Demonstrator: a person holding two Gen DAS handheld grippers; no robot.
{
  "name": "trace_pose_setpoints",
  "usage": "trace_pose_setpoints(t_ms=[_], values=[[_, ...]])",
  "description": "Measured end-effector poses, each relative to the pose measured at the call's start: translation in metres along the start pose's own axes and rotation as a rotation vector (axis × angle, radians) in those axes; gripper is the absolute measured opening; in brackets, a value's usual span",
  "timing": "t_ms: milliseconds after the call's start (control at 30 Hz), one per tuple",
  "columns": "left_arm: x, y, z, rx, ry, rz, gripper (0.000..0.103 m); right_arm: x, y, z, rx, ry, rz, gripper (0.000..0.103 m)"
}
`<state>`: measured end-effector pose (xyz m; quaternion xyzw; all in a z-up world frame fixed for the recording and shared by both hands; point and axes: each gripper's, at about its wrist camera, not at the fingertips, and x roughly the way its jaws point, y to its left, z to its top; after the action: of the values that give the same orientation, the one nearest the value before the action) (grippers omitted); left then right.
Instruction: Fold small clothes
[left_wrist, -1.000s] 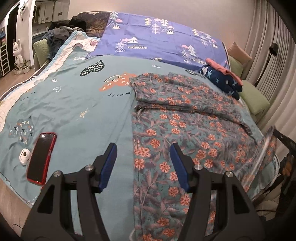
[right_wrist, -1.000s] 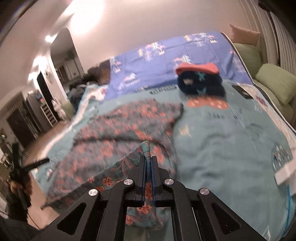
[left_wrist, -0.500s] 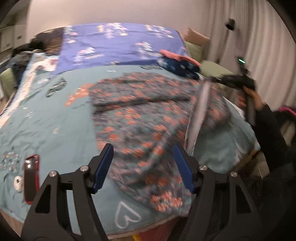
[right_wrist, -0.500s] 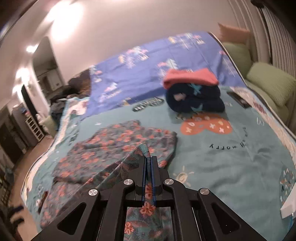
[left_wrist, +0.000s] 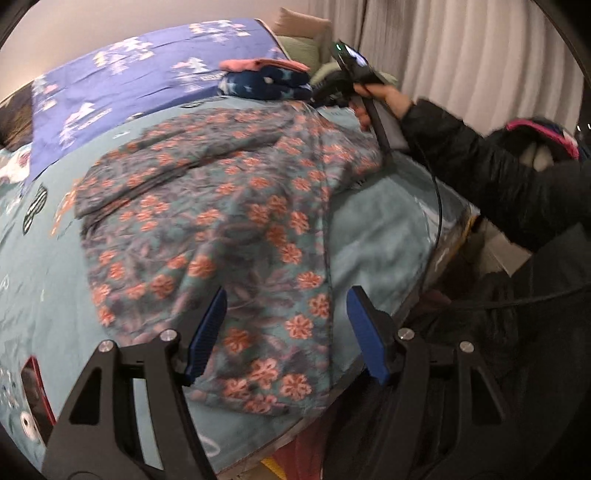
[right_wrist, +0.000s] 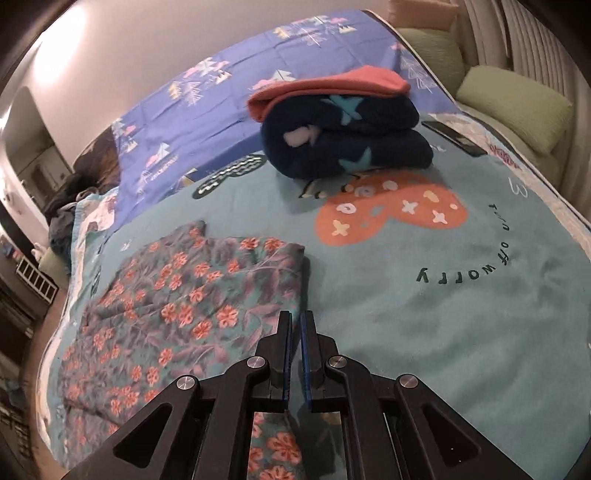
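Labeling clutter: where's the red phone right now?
Left wrist view only: the red phone lies at the bottom-left edge on the teal blanket, left of the open left gripper, partly hidden behind its frame.

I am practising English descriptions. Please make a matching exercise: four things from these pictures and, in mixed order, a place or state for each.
1 black left gripper with blue pads
2 grey floral fabric garment
3 folded coral cloth
4 red-cased phone

A on the navy star-patterned bundle
B open
C spread on the teal bedcover
D partly hidden, near the bed's edge

Pairs: 1-B, 2-C, 3-A, 4-D
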<state>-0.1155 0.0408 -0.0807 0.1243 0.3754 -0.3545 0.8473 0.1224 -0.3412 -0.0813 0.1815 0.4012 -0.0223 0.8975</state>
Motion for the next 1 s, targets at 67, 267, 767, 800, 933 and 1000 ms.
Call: trace_pose_setpoints(t_ms=[67,267,767,800,933,1000], values=[[0.007,0.001,-0.002,0.006,0.016,0.029,0.068,-0.019,0.008,-0.007,-0.049,-0.021,0.033,0.005],[0.003,0.039,0.004,-0.165,-0.05,0.105,0.068,-0.091,0.079,-0.09,-0.491,0.041,0.301,0.013],[-0.02,0.07,-0.002,-0.257,-0.13,0.233,0.068,-0.055,0.146,-0.21,-0.637,0.54,0.637,0.054],[-0.02,0.071,-0.004,-0.254,-0.12,0.235,0.068,-0.053,0.149,-0.207,-0.612,0.53,0.646,0.054],[-0.026,0.067,-0.015,-0.238,-0.099,0.228,0.068,-0.055,0.164,-0.192,-0.565,0.468,0.628,0.004],[-0.032,0.059,-0.02,-0.207,-0.093,0.208,0.068,-0.059,0.166,-0.18,-0.523,0.435,0.647,0.004]])
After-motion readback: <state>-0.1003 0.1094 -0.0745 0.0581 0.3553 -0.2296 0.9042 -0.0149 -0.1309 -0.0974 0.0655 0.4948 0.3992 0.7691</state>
